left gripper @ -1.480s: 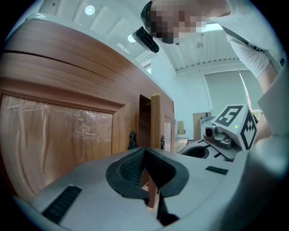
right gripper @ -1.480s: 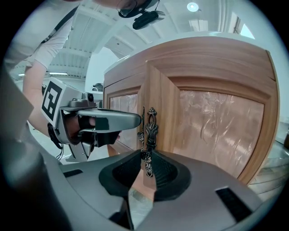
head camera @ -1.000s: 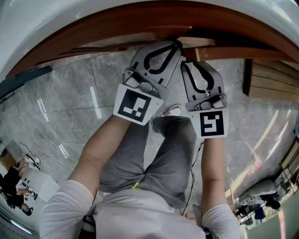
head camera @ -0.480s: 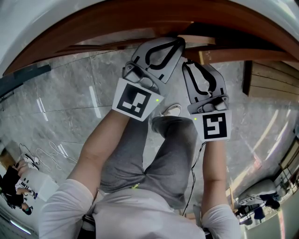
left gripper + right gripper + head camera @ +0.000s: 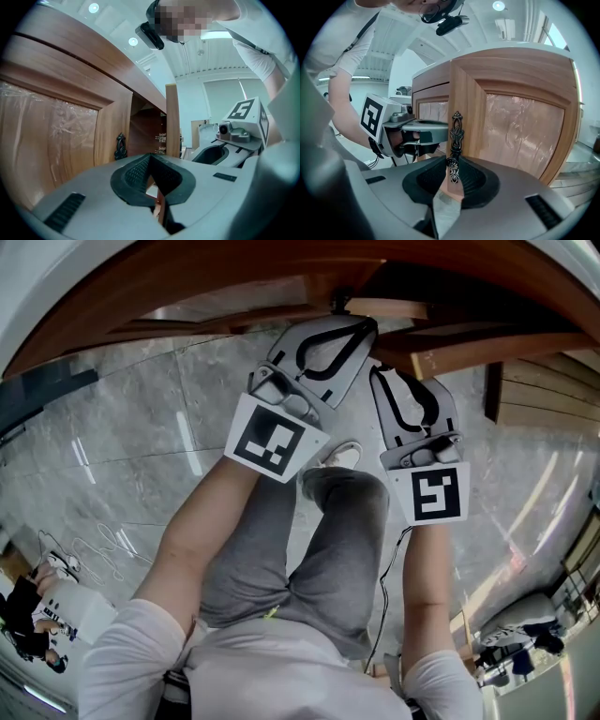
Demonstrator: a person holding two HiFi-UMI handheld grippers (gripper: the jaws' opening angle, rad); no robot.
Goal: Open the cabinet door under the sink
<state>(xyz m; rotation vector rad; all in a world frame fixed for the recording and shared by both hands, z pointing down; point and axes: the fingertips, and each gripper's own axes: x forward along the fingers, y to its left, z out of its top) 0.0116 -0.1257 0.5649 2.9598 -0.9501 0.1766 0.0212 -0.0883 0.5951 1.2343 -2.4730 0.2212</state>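
Note:
The wooden cabinet sits under the white sink rim [image 5: 84, 277]. Its right door [image 5: 487, 345] stands swung out from the front. In the right gripper view my right gripper [image 5: 453, 165] is shut on this door's edge at its ornate dark metal handle [image 5: 454, 140]; the film-covered panel [image 5: 525, 131] lies to the right. The head view shows that gripper [image 5: 386, 371] at the door's free end. My left gripper [image 5: 360, 326] hovers by the cabinet front, jaws together, holding nothing. In the left gripper view it [image 5: 150, 157] points at the dark opening between the left door's handle [image 5: 120, 146] and the right door's edge [image 5: 172, 119].
The person's legs and a white shoe [image 5: 342, 457] stand on the grey marble floor [image 5: 141, 437] just before the cabinet. Slatted wooden panels [image 5: 548, 395] lie at the right. Cables [image 5: 94, 554] and a person [image 5: 23, 615] are at the lower left.
The right door has swung further out, its top edge drawing away from the cabinet front. My right gripper moved slightly right and toward me with it. The left gripper barely shifted.

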